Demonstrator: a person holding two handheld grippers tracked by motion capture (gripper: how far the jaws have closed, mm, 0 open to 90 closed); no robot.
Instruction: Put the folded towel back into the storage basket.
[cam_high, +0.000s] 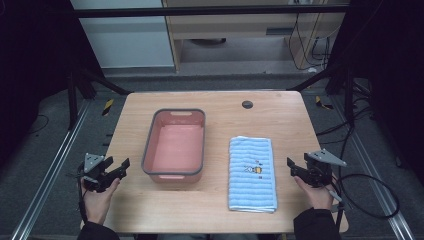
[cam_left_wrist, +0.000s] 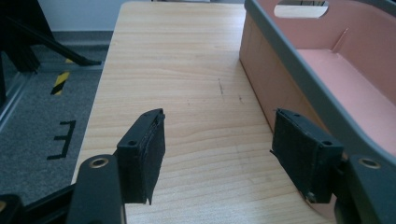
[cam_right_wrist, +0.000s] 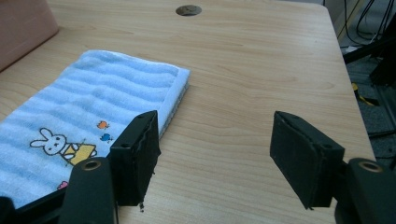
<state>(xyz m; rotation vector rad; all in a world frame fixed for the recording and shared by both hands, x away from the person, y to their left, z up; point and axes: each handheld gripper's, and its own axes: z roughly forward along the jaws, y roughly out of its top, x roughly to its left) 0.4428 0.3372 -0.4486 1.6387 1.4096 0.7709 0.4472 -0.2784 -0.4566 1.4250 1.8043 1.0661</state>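
The folded light-blue terry towel lay flat on the wooden table, long axis running away from the person, just left of the empty, open-jawed right gripper; the left gripper, likewise open, stood beyond the pink plastic basin.

Your left tongs view cuts the pink basin at the top and right edges; its far wall is out of frame. Your right tongs view crops the blue towel at left and bottom, with your near jaw covering its corner. From above, the towel's print is too small to read.
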